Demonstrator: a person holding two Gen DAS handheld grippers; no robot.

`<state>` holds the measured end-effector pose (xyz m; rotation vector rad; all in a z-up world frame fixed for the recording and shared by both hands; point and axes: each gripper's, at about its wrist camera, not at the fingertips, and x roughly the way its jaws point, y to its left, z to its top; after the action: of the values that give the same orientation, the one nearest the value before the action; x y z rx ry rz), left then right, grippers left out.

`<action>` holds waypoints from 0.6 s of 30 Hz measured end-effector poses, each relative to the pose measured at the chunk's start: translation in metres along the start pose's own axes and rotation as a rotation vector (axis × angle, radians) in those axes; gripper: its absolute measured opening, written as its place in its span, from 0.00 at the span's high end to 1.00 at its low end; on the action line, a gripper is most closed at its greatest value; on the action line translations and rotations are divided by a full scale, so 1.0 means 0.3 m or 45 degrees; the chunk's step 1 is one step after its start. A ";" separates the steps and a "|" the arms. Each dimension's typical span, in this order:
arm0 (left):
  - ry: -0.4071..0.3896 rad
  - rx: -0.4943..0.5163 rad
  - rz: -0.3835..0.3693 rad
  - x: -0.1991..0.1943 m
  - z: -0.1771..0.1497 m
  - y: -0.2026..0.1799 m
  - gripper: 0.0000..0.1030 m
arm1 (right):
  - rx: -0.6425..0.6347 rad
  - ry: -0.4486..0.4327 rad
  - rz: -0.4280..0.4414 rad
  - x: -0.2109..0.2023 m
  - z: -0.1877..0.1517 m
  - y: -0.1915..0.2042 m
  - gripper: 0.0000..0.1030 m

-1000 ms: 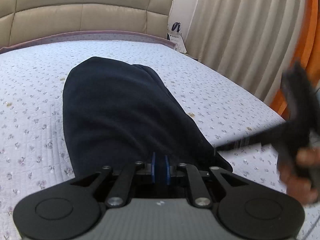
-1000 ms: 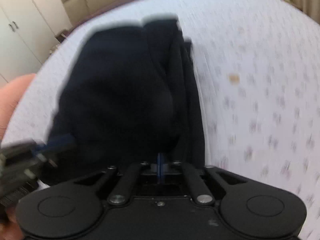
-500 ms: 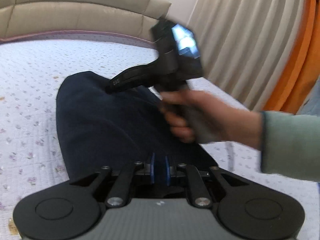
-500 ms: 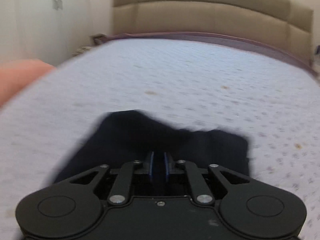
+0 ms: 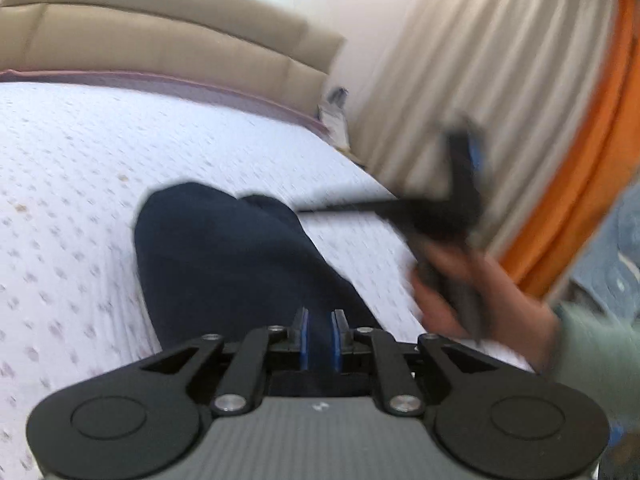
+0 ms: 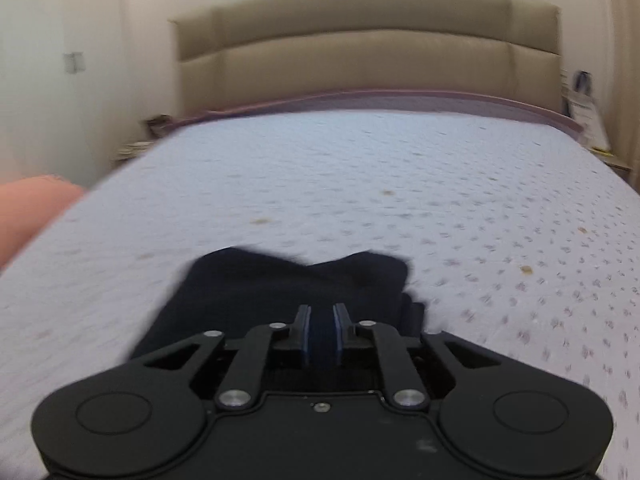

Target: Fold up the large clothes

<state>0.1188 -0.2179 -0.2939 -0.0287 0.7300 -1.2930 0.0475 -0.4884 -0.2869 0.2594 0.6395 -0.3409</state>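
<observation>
Left wrist view: dark garment part-folded on the bed

Item 1, left claw (image 5: 319, 334): blue pads set close together, dark cloth showing between them; taken to be gripping the navy garment (image 5: 224, 256) at its near edge.

Item 2, right claw (image 6: 322, 334): jaws opening, navy cloth between the pads, contact not certain; blurred in the left view, held in a hand (image 5: 452, 292) off the bed's right edge.

Item 3, navy garment: lies as a long, narrow, layered bundle on the floral bed cover (image 6: 400, 184), near the foot edge, its far end pointing at the headboard (image 6: 360, 60).

Status, judged: lengthwise folds appear done; a crosswise fold and a final squaring remain.
</observation>
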 end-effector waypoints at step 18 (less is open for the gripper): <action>0.119 -0.019 0.148 0.035 -0.140 0.005 0.88 | 0.057 0.370 -0.101 -0.134 -0.417 -0.018 1.00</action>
<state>0.0999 -0.2109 -0.3321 0.0615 0.8103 -1.1841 -0.0518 -0.4419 -0.3596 0.3305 0.9308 -0.3975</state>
